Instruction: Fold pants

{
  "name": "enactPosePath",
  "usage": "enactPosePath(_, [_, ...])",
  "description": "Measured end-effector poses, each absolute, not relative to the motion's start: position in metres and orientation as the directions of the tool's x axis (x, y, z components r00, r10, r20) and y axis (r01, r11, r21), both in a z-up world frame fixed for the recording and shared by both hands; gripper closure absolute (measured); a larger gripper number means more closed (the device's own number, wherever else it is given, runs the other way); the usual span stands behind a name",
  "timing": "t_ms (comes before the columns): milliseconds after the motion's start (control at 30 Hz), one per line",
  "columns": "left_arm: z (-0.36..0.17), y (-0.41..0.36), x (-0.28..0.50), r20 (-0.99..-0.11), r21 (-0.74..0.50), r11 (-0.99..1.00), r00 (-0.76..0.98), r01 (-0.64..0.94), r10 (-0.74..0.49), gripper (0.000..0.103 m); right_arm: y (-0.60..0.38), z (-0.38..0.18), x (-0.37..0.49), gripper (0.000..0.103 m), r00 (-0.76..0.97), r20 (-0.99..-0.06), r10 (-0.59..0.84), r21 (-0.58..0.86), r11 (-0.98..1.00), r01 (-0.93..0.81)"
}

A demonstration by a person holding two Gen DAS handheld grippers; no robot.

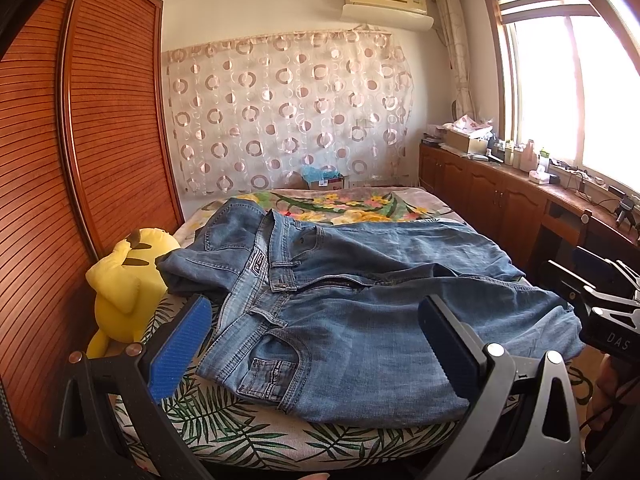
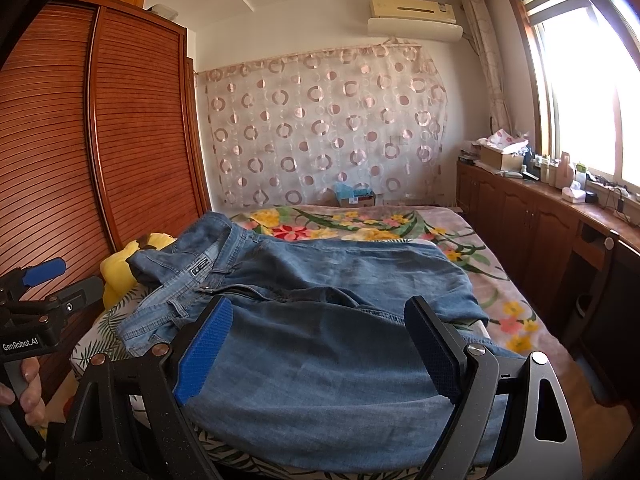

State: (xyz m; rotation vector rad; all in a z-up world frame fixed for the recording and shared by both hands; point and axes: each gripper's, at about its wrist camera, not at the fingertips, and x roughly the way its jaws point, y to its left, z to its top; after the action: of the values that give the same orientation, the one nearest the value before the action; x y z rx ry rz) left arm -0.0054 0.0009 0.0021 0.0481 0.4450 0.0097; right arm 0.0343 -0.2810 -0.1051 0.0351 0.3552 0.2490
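Blue jeans [image 1: 360,280] lie spread on the bed, front up, zip partly open. The waistband is at the left and the legs run to the right; the same jeans [image 2: 320,280] fill the near part of the right wrist view. My left gripper [image 1: 314,304] is open, hovering in front of the near hip and pocket with nothing between its blue pads. My right gripper [image 2: 318,305] is open too, held over the near leg, apart from the fabric. Each gripper shows in the other's view: the right gripper [image 1: 580,276] at the right edge, the left gripper [image 2: 60,282] at the left edge, held by a hand [image 2: 28,384].
A yellow plush toy [image 1: 128,280] leans against the bed's left side beside the louvred wooden wardrobe [image 1: 80,160]. The bed carries a leaf-print sheet [image 1: 208,420] and a floral blanket [image 2: 360,228]. Wooden cabinets [image 2: 520,220] with clutter run under the window on the right.
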Motion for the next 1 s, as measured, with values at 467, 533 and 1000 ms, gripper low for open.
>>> enactPosePath(467, [0.005,0.001,-0.006,-0.434,0.05,0.999,0.901,0.001,0.021,0.0,-0.281,-0.105,0.034,0.014,0.908,-0.34,0.246,0.076,0.969,-0.234])
enactPosePath(533, [0.007,0.003,-0.006,-0.439,0.044,0.999,0.898,0.002,0.018,0.0,-0.282,-0.105,0.034,0.014,0.907,-0.343,0.246,0.076,0.969,-0.234])
enactPosePath(1000, [-0.034,0.029,0.019,-0.531,0.016,1.0,0.848,0.006,0.003,0.0,-0.288,-0.126,0.052,0.017,0.882,-0.422,0.211,0.061,0.977,-0.204])
